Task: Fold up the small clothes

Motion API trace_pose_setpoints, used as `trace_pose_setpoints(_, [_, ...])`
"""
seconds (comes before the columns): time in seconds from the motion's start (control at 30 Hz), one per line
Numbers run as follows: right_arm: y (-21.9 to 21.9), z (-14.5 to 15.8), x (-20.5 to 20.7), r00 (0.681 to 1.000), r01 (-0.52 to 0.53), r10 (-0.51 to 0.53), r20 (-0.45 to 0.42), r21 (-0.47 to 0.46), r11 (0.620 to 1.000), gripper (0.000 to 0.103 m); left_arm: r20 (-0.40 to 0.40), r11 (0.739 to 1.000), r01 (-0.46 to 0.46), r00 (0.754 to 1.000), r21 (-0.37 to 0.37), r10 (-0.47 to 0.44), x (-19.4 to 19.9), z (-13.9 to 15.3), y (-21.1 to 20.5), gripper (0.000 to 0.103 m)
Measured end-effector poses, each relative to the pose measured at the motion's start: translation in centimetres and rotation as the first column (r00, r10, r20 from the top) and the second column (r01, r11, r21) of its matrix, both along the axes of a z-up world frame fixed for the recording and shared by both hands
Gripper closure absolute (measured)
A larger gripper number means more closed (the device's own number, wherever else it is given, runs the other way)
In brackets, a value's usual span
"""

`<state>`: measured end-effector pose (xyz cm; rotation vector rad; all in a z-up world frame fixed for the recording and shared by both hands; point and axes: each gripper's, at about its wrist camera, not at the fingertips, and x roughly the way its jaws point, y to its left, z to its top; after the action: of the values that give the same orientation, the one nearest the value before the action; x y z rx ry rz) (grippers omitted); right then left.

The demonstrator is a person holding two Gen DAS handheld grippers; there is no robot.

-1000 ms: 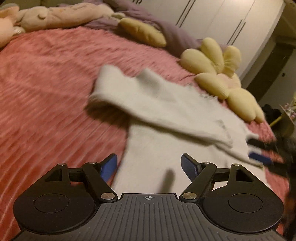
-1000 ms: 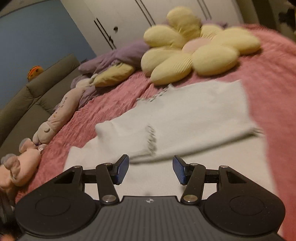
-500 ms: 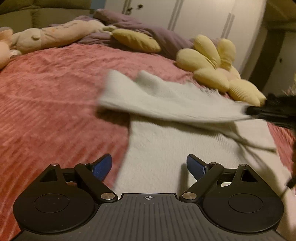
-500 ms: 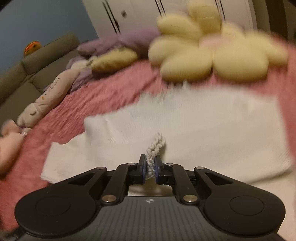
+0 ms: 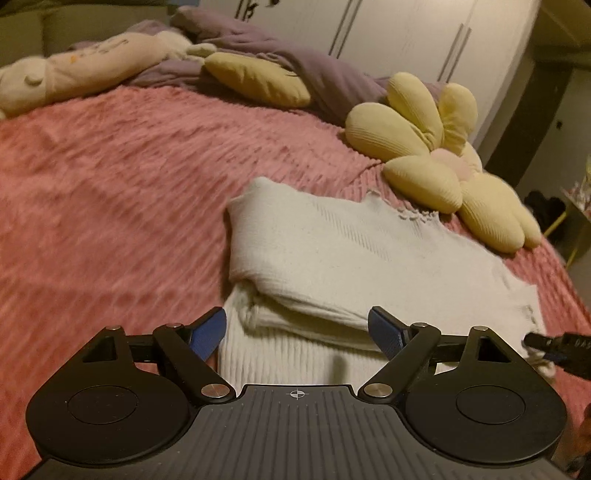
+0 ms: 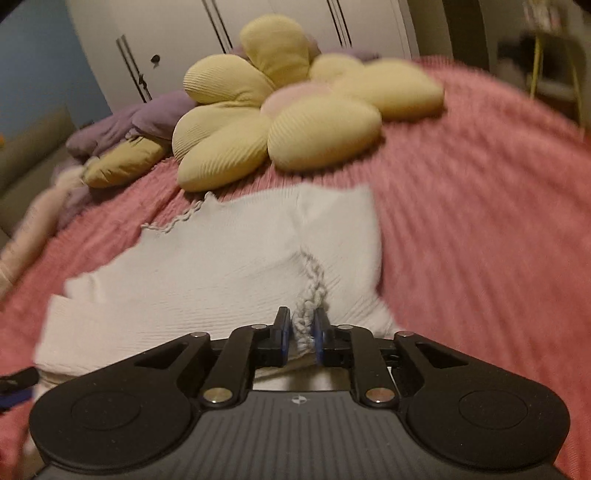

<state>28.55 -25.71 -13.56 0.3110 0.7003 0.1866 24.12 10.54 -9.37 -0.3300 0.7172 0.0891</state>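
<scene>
A white knitted garment (image 5: 332, 251) lies on the pink bedspread (image 5: 110, 192), with one part folded over the rest. My left gripper (image 5: 297, 332) is open and empty, just in front of the garment's near fold. My right gripper (image 6: 301, 330) is shut on the garment's crocheted trim (image 6: 312, 291), at its near edge. The garment also shows in the right wrist view (image 6: 207, 266). The right gripper's tip shows in the left wrist view (image 5: 554, 345) at the garment's right corner.
A yellow flower-shaped cushion (image 5: 436, 158) lies just beyond the garment, also in the right wrist view (image 6: 288, 110). A purple blanket (image 5: 295, 62), a yellow pillow (image 5: 258, 79) and a long plush toy (image 5: 74, 74) lie at the bed's far side. White wardrobe doors (image 5: 406, 33) stand behind.
My right gripper shut on the garment's trim and carried it across, laying the lifted part down folded over the body. My left gripper stayed open and moved slightly.
</scene>
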Motion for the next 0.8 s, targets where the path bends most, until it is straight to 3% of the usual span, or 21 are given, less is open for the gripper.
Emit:
trace_pose_setpoints(0.03, [0.1, -0.4, 0.4, 1.0, -0.008, 0.008, -0.008, 0.017, 1.0, 0.078, -0.007, 1.0, 0.005, 1.0, 0.004, -0.005, 0.2, -0.1, 0.0, 0.015])
trace_pose_setpoints(0.13, [0.4, -0.5, 1.5, 0.999, -0.032, 0.033, -0.017, 0.026, 0.999, 0.081, -0.021, 1.0, -0.008, 1.0, -0.002, 0.008, 0.5, -0.3, 0.1, 0.015])
trace_pose_setpoints(0.17, [0.7, -0.3, 1.5, 0.999, -0.044, 0.044, -0.006, -0.003, 0.999, 0.094, -0.022, 1.0, -0.024, 0.999, -0.01, 0.024, 0.5, -0.4, 0.2, 0.015])
trace_pose_setpoints(0.23, [1.6, 0.7, 1.0, 0.997, -0.023, 0.031, 0.067, -0.121, 0.992, 0.094, -0.014, 0.999, -0.042, 0.999, -0.027, 0.041, 0.4, -0.3, 0.5, 0.015])
trace_pose_setpoints(0.37, [1.9, 1.9, 0.1, 0.981, 0.098, -0.045, 0.188, -0.283, 0.954, 0.094, -0.035, 0.999, -0.021, 0.999, 0.029, 0.022, 0.8, -0.6, 0.1, 0.015])
trace_pose_setpoints(0.47, [1.4, 1.0, 0.6, 0.989, 0.078, -0.039, 0.14, -0.285, 0.955, 0.094, -0.046, 1.0, -0.009, 0.999, 0.027, 0.01, 1.2, -0.8, 0.0, 0.016])
trace_pose_setpoints(0.8, [1.3, -0.3, 0.9, 0.991, 0.051, -0.005, 0.131, -0.348, 0.936, 0.094, -0.083, 0.996, -0.037, 0.996, 0.077, 0.044, 2.7, -1.5, 1.1, 0.026])
